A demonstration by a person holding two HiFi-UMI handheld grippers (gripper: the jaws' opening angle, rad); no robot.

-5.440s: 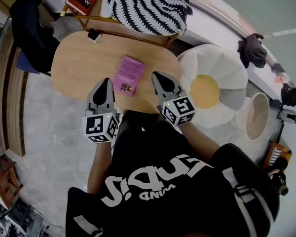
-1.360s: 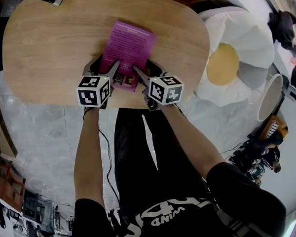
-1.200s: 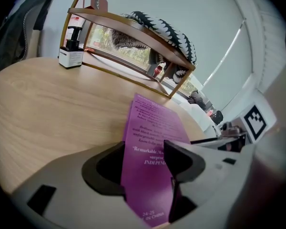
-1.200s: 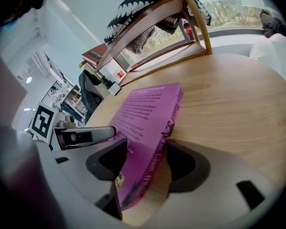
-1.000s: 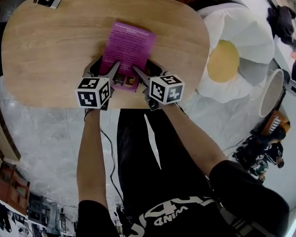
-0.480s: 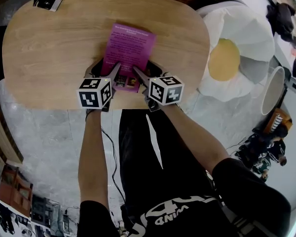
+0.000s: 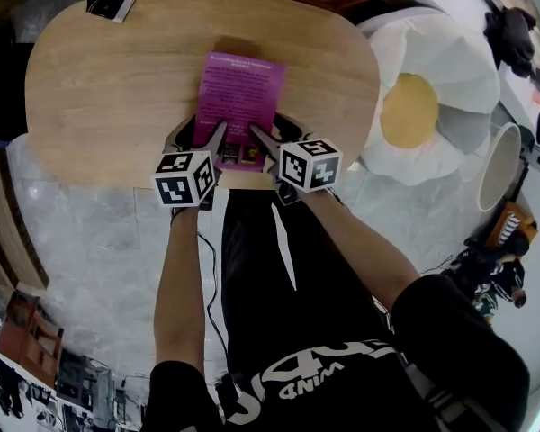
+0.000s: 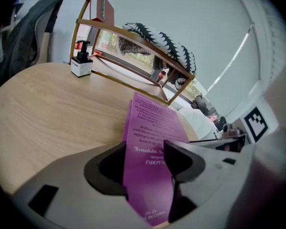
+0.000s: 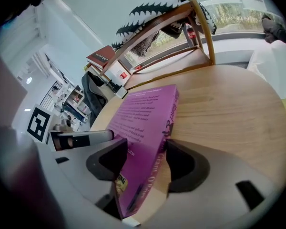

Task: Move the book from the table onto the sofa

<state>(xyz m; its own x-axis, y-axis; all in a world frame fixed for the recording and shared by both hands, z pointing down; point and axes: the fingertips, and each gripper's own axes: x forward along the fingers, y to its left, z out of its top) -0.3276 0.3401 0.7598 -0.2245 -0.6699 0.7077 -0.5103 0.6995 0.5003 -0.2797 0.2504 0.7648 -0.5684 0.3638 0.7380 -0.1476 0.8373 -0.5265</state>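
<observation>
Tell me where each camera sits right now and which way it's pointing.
Head view: on the person's head, looking steeply down at the table; forearms, torso, both grippers show.
Left gripper view: on the left gripper, looking along its jaws across the book.
Right gripper view: on the right gripper, likewise, from the book's other corner.
All three share the book.

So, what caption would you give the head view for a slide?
Left gripper and right gripper each grip the near end of the purple book on the wooden table.
</observation>
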